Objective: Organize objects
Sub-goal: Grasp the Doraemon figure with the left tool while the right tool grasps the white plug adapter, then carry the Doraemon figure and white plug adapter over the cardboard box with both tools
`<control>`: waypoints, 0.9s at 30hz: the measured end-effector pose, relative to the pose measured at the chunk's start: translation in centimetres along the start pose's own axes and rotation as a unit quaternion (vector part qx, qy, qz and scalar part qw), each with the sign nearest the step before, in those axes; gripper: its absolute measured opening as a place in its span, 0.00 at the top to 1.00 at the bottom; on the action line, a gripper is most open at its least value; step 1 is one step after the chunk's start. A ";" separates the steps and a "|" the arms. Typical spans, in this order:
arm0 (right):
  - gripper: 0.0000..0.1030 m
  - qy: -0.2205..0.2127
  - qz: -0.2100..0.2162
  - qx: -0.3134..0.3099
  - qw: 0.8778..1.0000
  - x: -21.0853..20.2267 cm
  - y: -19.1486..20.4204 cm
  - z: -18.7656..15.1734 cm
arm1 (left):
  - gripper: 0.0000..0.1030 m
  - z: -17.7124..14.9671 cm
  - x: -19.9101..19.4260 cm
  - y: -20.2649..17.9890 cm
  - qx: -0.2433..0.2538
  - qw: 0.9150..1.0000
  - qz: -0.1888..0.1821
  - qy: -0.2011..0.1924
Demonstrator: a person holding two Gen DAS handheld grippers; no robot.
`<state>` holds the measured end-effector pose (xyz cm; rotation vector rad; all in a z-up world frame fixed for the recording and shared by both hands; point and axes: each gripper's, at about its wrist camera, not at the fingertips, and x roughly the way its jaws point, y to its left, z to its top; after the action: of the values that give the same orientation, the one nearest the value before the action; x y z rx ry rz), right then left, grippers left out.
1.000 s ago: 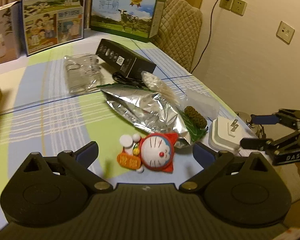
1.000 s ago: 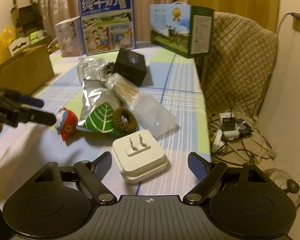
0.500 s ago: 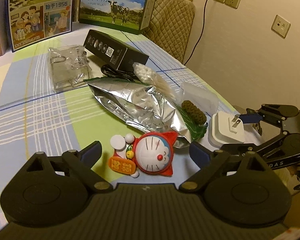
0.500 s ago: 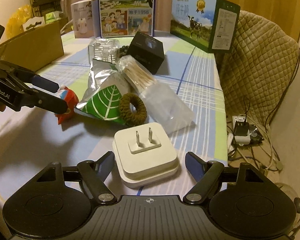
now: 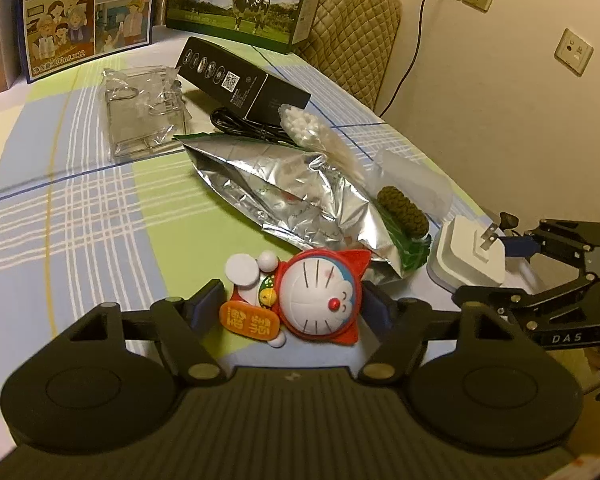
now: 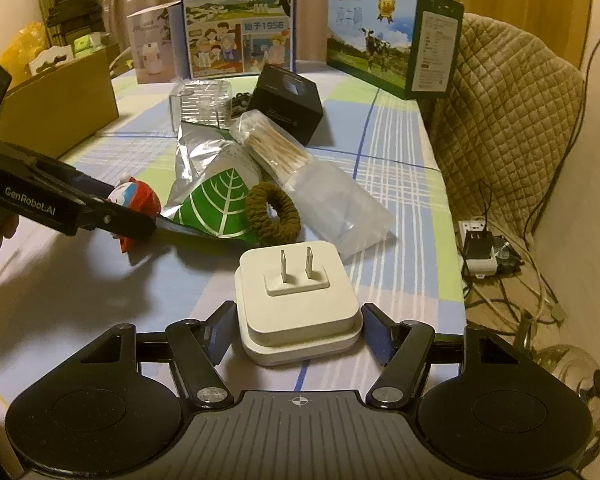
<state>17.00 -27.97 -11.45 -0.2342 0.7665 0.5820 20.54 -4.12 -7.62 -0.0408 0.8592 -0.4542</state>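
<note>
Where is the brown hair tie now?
In the right wrist view, the brown hair tie lies centre table on the green-leaf foil bag, just beyond the white plug adapter.

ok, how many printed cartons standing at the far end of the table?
3. The blue illustrated carton stands in the middle, the green cow carton to its right, and the pale pink carton to its left. Others may be hidden behind them.

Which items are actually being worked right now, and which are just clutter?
In play: cat toy between the left hand-held gripper fingers; white plug adapter between the right hand-held gripper fingers.
Lying about: foil bag, hair tie, cotton swabs, black box, milk cartons.
</note>
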 end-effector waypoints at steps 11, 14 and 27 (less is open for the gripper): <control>0.38 -0.016 -0.015 0.010 1.000 -3.0 1.0 1.3 | 0.34 -0.5 -3.1 0.5 -0.025 1.000 0.013 0.006; 0.38 -0.021 -0.016 0.007 1.000 -3.8 1.8 1.9 | 0.34 -0.4 -4.4 0.5 -0.023 1.000 0.017 0.001; 0.38 -0.049 0.001 -0.010 0.999 -7.2 6.0 6.2 | 0.34 1.3 -12.0 1.8 -0.037 0.998 0.040 -0.037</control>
<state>13.03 -23.46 -1.95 -0.2209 0.6658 0.5988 15.42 2.17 1.53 -0.0900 0.8010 -0.3443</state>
